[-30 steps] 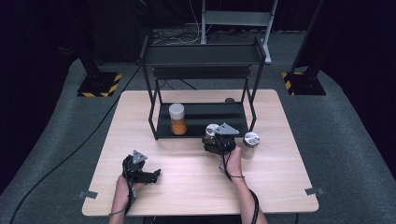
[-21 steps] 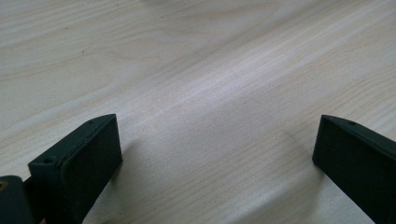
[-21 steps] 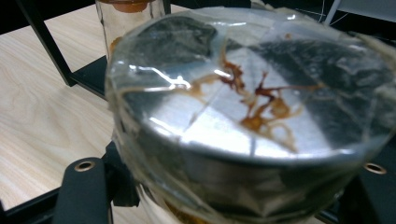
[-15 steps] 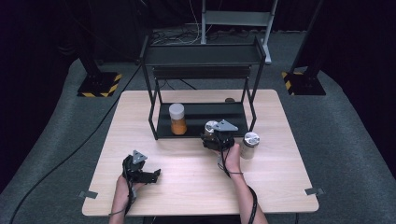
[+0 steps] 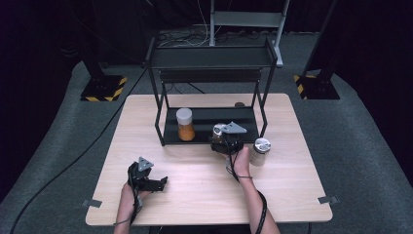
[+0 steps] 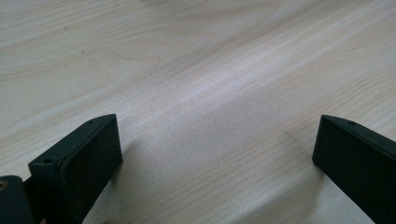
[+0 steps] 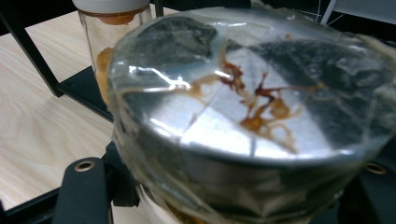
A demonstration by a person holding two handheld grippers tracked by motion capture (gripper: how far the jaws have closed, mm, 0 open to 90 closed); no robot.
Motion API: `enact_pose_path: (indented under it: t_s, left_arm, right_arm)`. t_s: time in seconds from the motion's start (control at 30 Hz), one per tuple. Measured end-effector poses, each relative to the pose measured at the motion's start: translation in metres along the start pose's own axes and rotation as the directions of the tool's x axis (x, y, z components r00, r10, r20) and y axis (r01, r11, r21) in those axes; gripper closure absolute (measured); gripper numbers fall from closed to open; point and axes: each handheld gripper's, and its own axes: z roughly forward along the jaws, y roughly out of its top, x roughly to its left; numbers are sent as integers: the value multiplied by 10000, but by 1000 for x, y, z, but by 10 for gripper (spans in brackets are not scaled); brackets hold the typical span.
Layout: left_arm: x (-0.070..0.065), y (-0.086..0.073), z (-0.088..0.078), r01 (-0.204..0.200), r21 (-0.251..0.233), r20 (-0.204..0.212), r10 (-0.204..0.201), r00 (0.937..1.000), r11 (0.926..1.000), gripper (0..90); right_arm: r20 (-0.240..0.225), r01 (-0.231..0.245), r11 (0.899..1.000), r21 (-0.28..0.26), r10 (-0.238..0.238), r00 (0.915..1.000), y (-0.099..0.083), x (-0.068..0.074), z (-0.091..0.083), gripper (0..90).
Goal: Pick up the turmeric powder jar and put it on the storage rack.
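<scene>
My right gripper [image 5: 225, 140] is shut on a jar [image 7: 252, 107] with a silver lid under clear tape smeared brown. It holds the jar at the front edge of the black shelf's lower tier [image 5: 243, 117]; one black finger [image 7: 86, 191] shows beside the jar. On that tier's left stands an orange-filled jar with a white lid [image 5: 185, 124], seen close behind the held one [image 7: 109, 28]. My left gripper [image 5: 160, 183] rests on the table near the front left, open with nothing but bare wood between its jaws [image 6: 217, 144].
A second silver-lidded jar [image 5: 261, 151] stands on the wooden table [image 5: 292, 195] just right of my right hand. The two-tier black shelf's upper tier [image 5: 212, 56] overhangs the lower one, with thin posts at the corners. Yellow-striped stand bases sit on the floor behind.
My right gripper has edged a little toward the shelf with the jar in it. The left gripper has stayed put.
</scene>
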Motion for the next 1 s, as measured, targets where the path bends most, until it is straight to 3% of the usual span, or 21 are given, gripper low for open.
enact_pose_path:
  t_s: [1.0]
  left_arm:
    - [0, 0, 0, -17, -16, 10, 17, 10000, 10000, 10]
  right_arm:
    - [76, -174, 9997, 172, 172, 9998, 5, -4, 21, 307]
